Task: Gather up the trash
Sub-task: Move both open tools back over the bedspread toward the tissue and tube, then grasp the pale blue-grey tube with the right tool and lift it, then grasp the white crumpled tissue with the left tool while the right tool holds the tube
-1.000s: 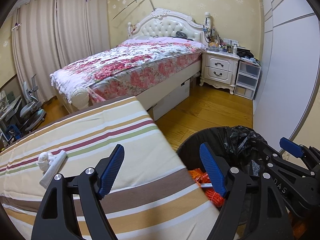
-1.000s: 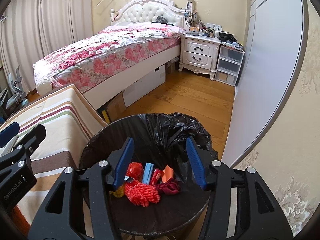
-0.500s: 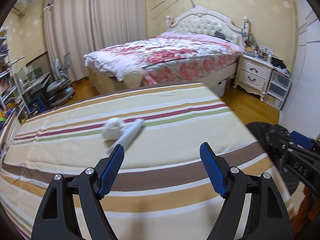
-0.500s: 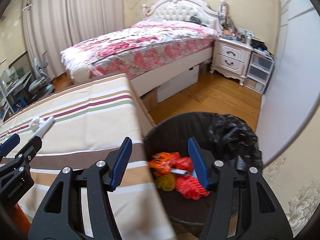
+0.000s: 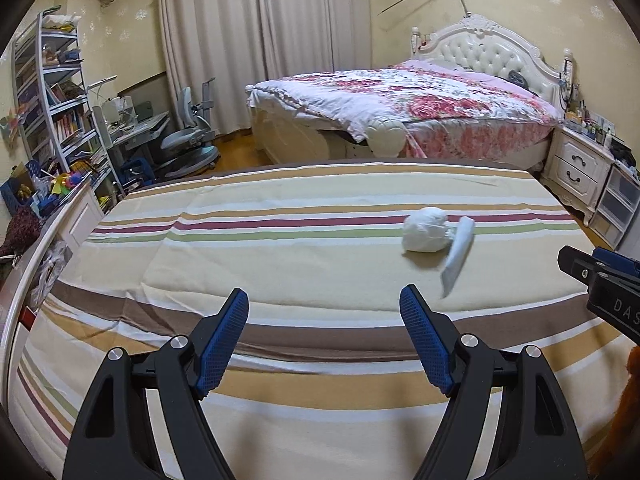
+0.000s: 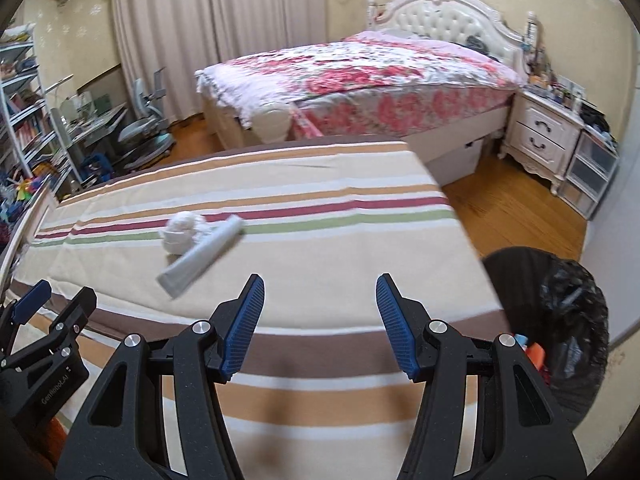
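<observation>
Bin point(image 6: 560, 320) at lower right already holds some trash, wad point(image 5: 426, 234) and tube point(image 5: 458, 254) touching mid-desk point(image 5: 280, 264) remain; left gripper point(image 5: 324, 344) and right gripper point(image 6: 320, 326) jaws wide, empty.

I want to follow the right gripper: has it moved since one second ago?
Yes. The right gripper has swung left, away from the bin, which was between its jaws and now sits at the right edge, toward the tube on the striped bed.
</observation>
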Available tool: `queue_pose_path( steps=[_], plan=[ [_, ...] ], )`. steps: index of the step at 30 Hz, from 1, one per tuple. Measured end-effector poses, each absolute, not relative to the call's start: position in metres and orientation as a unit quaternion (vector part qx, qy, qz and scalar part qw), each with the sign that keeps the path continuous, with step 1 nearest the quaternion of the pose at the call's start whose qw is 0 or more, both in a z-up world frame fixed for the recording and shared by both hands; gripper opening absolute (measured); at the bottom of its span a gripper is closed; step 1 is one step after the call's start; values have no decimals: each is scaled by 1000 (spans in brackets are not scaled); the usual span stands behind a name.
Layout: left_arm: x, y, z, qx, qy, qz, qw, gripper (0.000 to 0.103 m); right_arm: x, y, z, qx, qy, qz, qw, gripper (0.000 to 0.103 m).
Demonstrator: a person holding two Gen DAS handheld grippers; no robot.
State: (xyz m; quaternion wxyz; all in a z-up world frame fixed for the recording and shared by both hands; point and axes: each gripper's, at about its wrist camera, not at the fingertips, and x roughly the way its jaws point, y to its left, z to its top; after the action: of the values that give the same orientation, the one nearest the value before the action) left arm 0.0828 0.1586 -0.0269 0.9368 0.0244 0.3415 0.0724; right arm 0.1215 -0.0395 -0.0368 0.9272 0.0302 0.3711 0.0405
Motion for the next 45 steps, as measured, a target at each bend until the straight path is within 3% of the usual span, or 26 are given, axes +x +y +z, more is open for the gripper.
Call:
queue_pose_path(
  steps=[18,25,29,45],
  plan=[
    [80,224,-37,-20,358,116,926,76,165,45,-62,0,417,67,906,58],
    [84,221,-39,-23,361,105,926,76,168,33,-70,7,427,61,902,40],
    [86,218,-39,-25,363,98,926,76,171,33,-71,0,426,70,902,21],
    [112,160,-41,5,371,35,928,76,174,-44,-71,-12,426,13,905,20]
  ],
)
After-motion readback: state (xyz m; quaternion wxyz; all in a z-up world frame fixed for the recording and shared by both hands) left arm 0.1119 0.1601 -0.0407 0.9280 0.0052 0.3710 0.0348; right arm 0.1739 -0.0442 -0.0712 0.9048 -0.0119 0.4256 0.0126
